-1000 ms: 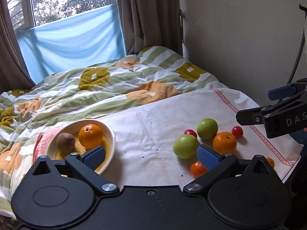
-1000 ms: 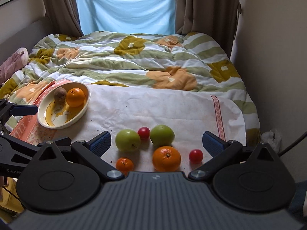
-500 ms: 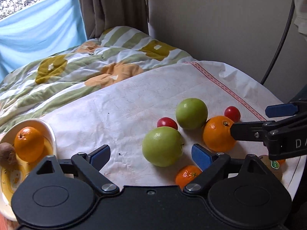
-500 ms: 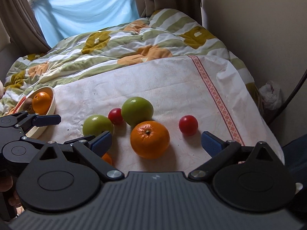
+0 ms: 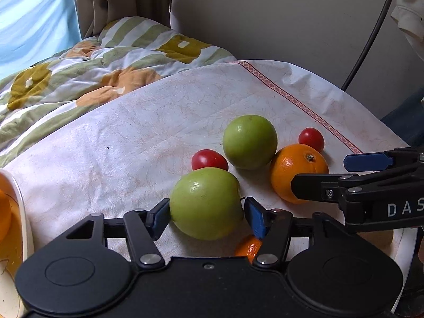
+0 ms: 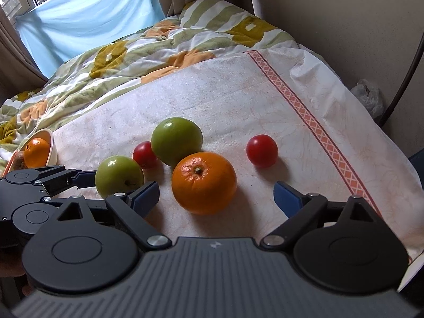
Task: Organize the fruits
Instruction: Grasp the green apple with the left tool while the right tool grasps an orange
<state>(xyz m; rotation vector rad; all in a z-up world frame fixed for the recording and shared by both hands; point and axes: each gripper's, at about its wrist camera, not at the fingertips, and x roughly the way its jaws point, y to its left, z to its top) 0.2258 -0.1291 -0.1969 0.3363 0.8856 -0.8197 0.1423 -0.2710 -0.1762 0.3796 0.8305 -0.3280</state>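
The left tool sits low over the white cloth spread across the bed, its blue pads set on either side of the nearer green apple; the left pad looks to be touching the skin and the right pad is just beside it, so I cannot tell whether the grip has fully closed on the fruit. A cherry tomato lies right behind that apple, and the second green apple sits beyond it, touching the large orange. A second cherry tomato peeks out behind the orange. A small tangerine lies partly hidden under the left tool's right finger. The right tool has its fingers spread wide apart, with the large orange between and just ahead of the tips, touching neither pad. At the far left, the cream bowl holds another orange and a brown fruit. The flowered, striped quilt covers the rest of the bed, up to the window's blue sheet.
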